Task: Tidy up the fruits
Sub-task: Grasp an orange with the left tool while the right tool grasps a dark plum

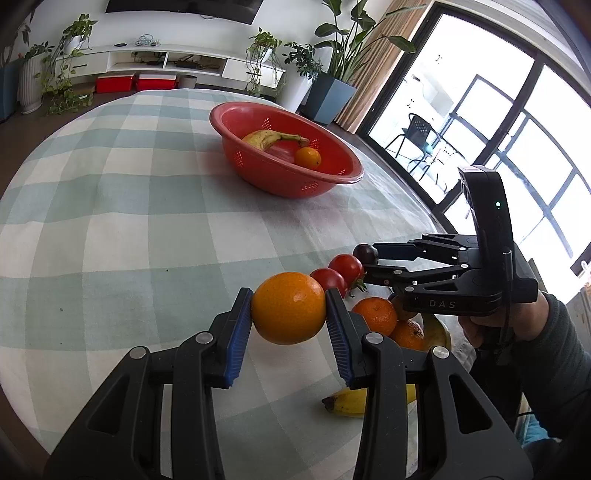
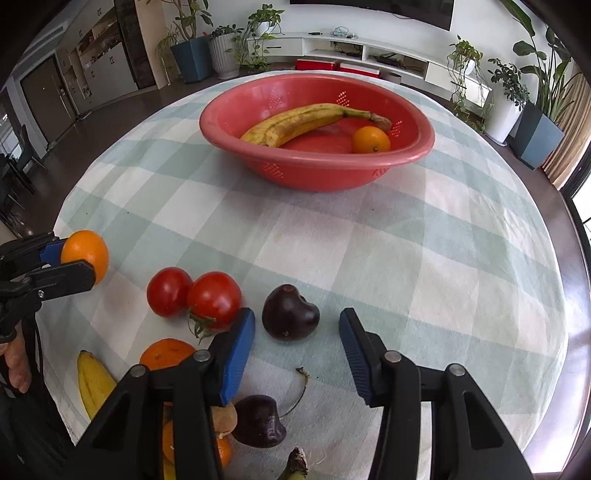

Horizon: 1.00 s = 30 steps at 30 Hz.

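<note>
Blue-padded left gripper (image 1: 289, 310) fingers pinched an orange (image 1: 289, 308); next, carry it to the red basket (image 1: 345, 157). Right gripper (image 2: 297, 354) fingers stood spread around a dark plum (image 2: 290, 317), untouched.

Bright glazed doors (image 1: 498, 122), potted plants (image 2: 535, 74), perhaps a television (image 2: 373, 7).

banana (image 1: 349, 401) half hidden behind left gripper (image 1: 289, 314)
</note>
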Tool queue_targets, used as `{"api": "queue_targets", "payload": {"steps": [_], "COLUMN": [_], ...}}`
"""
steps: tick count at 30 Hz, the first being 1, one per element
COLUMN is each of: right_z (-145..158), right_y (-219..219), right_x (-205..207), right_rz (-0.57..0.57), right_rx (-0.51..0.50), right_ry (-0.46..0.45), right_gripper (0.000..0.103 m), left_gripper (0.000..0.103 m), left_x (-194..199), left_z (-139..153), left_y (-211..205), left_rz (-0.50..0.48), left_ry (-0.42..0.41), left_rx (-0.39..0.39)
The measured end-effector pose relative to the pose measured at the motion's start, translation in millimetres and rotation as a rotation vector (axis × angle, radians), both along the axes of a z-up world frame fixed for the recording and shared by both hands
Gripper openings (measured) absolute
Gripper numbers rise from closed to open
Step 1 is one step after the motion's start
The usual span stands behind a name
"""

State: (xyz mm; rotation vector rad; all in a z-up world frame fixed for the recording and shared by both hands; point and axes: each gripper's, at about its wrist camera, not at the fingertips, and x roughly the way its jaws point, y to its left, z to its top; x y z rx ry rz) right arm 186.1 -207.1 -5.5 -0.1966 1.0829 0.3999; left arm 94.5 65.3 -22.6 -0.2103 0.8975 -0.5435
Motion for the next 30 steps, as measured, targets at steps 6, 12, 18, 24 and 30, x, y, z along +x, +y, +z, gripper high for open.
{"api": "queue_targets", "payload": {"steps": [6, 12, 18, 24, 30], "right_z": [1.1, 1.7, 4.0, 19.3, 56.5], "right_y": [2.4, 4.7, -1.3, -16.2, -43.2], "right_x": [3.2, 3.5, 0.2, -6.5, -3.8], "right_rz": [0.024, 0.038, 0.018, -0.023, -0.088], "right_rx": [-0.003, 0.006, 0.039, 0.115, 0.239], "right_ry": [-0.004, -0.004, -0.007, -0.043, -0.13], "right_gripper": [0.041, 0.033, 0.033, 0.033, 0.033], "left_gripper": [0.037, 0.037, 0.037, 0.037, 0.037], "left_x": [1.1, 0.5, 1.0, 1.6, 7.3], "left_z": [-1.2, -1.8, -2.8, -2.5, 13.2], "left_y": [-2.6, -3.8, -3.5, -0.7, 6.4], "left_rz": [-0.006, -0.01, -0.005, 0.0, 0.025], "left_ry": [0.003, 0.004, 0.007, 0.006, -0.016], "left_rx": [0.006, 0.007, 0.008, -0.004, -0.013]}}
